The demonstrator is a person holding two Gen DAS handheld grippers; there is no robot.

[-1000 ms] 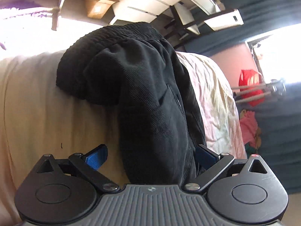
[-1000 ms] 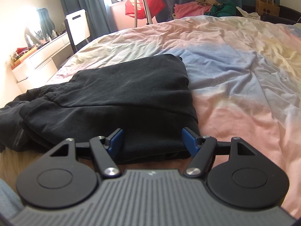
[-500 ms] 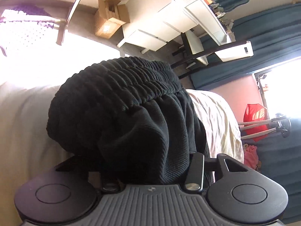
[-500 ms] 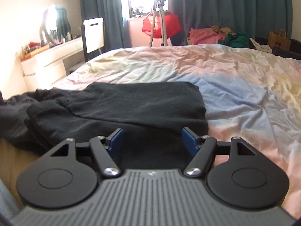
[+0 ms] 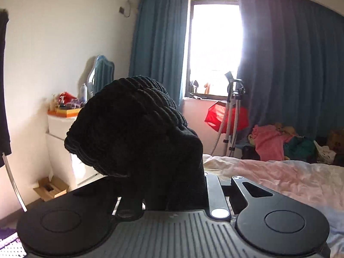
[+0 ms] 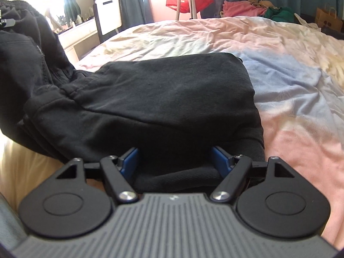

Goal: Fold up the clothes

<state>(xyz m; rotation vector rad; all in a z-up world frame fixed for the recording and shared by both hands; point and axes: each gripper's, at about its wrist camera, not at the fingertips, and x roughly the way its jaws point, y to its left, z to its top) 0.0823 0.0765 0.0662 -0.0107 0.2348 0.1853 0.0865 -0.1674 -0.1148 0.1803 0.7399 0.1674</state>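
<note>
The left tool (image 5: 172,195) is closing on the ribbed waistband (image 5: 129,129) of the black trousers (image 6: 163,99), the bunched cloth between its jaws and lifted clear of the bed (image 6: 290,81). The right tool (image 6: 175,161) is opening, its pads straddling the folded near edge without pinching. The garment's long axis runs leftward from there, so the raised end likely carries rightward over the flat part.

L+R wrist cams; shared bed (image 5: 279,172)
</note>
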